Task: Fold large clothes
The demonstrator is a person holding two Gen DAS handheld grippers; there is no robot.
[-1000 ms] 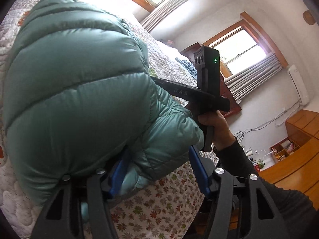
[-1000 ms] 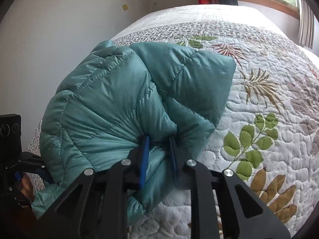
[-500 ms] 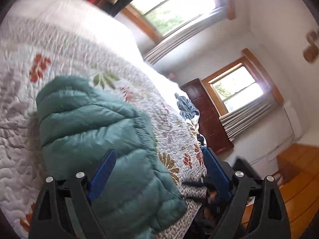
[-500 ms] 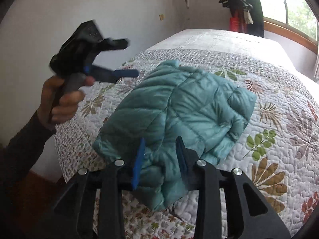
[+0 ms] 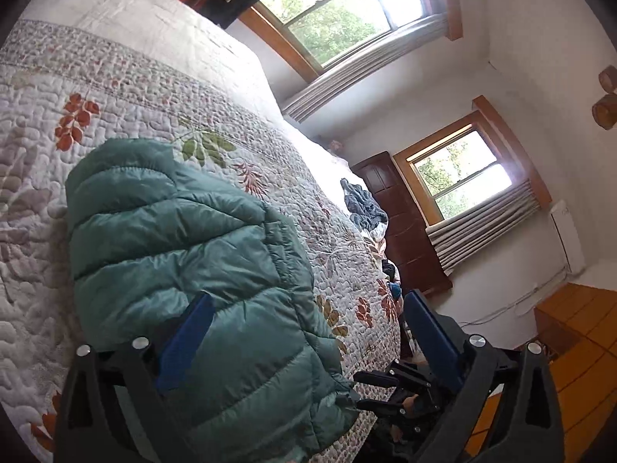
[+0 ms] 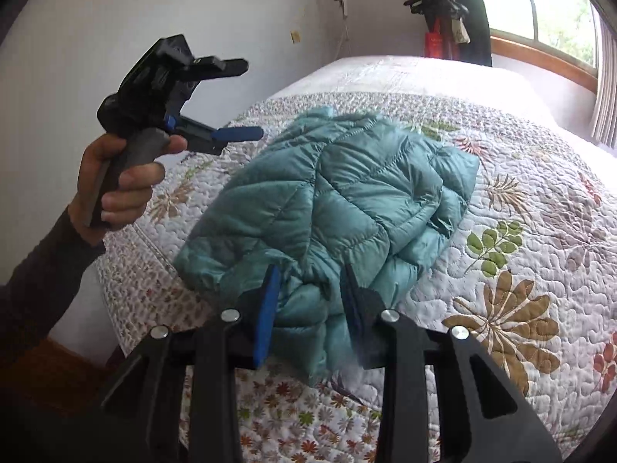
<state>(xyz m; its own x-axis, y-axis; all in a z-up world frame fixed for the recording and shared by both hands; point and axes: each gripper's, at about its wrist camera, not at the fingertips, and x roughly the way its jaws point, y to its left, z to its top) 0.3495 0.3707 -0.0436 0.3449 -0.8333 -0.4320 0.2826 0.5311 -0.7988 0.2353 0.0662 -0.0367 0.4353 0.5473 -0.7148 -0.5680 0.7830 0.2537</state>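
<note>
The teal puffer jacket (image 6: 331,200) lies as a folded bundle on the quilted bed (image 6: 540,231), close to the bed's near corner, with one end reaching almost to the near edge where the flowered border hangs down. Its long axis runs from that near edge away toward the far end of the bed, a little aslant.

The right tongs (image 6: 310,301) sit straight over the jacket's near end. Their blue pads stand parted, and the puffed fabric shows between them, but the pads do not press it in, so they look released rather than clamped; whether either pad touches the cloth cannot be told for sure.

The left tongs (image 6: 237,100) are held up in the person's left hand (image 6: 119,185), off to the bed's left edge and well above the quilt, fingers spread wide and carrying nothing. In the left wrist view the same jacket (image 5: 193,254) fills the space below and ahead of the left tongs (image 5: 308,332), with the bed's near edge running off to the right.

So the right tongs are plainly the nearer. The bundle seems already folded, and any further tidying or shifting would likely begin at that near end, along the jacket's length.
</note>
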